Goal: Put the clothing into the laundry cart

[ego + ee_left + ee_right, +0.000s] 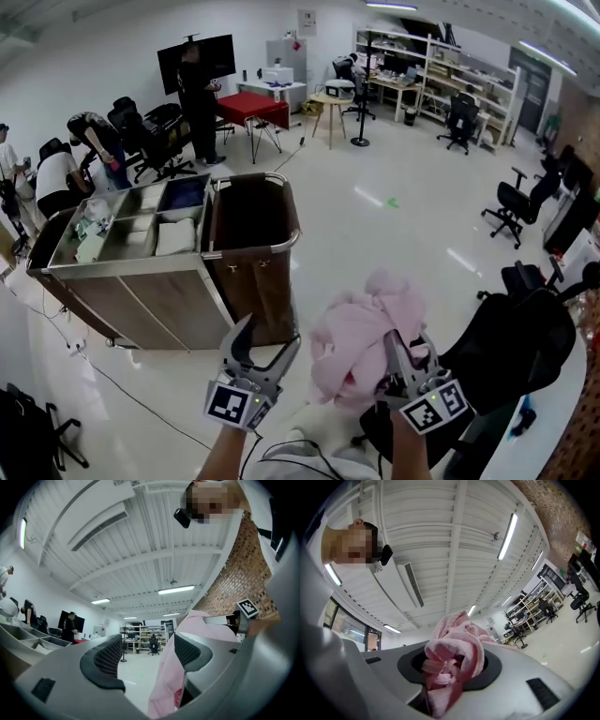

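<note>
Right tongs point(409, 361) point(452, 660) clamped on the pink clothing point(352, 342) point(454, 641), bunched and held up over the floor point(375, 216), near the laundry cart point(292, 225) but outside it. Left tongs point(270, 336) point(147, 653) apart, nothing between them; the pink cloth hangs just beside. Cart's brown bag bay point(246, 217): inside is dark, contents can't tell. Top tray point(131, 267) bays hold white folded linen point(175, 236) and a blue item point(185, 192)
</note>
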### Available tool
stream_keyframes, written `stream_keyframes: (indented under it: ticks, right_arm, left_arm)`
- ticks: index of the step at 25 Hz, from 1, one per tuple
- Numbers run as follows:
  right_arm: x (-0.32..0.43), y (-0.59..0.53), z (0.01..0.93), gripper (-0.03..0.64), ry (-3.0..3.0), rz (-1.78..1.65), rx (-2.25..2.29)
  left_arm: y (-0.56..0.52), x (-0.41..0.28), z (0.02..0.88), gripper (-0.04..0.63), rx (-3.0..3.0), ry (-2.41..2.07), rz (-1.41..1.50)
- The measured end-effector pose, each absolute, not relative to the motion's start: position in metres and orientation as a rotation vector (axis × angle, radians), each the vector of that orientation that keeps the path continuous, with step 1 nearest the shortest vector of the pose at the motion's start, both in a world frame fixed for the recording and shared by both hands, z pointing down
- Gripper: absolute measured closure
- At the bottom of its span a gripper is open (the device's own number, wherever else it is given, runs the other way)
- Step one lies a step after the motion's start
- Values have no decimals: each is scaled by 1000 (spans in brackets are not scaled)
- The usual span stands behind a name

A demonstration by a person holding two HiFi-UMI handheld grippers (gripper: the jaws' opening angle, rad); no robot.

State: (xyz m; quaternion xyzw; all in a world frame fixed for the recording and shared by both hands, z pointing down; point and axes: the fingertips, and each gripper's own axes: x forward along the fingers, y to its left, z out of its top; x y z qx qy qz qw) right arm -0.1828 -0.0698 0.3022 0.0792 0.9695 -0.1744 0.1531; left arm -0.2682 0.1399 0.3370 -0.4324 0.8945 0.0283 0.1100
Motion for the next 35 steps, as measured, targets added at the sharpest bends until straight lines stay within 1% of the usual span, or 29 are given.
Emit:
stream_keyframes:
  ticks: [7,12,20,27,35]
  right_arm:
    - [-240,-16,297,459,2777,-524,437]
    - [-278,1,293,459,2757,-554,566]
    - [-362,1,295,459,2721,-586,771]
    - [-421,-8,277,459,2657,-559,891]
    - [-494,23,251,459,2602,-535,966]
  left_arm:
    - [192,-290,340,255,-1118,2706,84]
    - [210,-308,337,255,-1007,2752,73]
    - [205,-366,337,255,-833,2805,26]
    - [189,-410,330,255,-731,2820,1]
    - [216,-457,327,255,-663,2818,2]
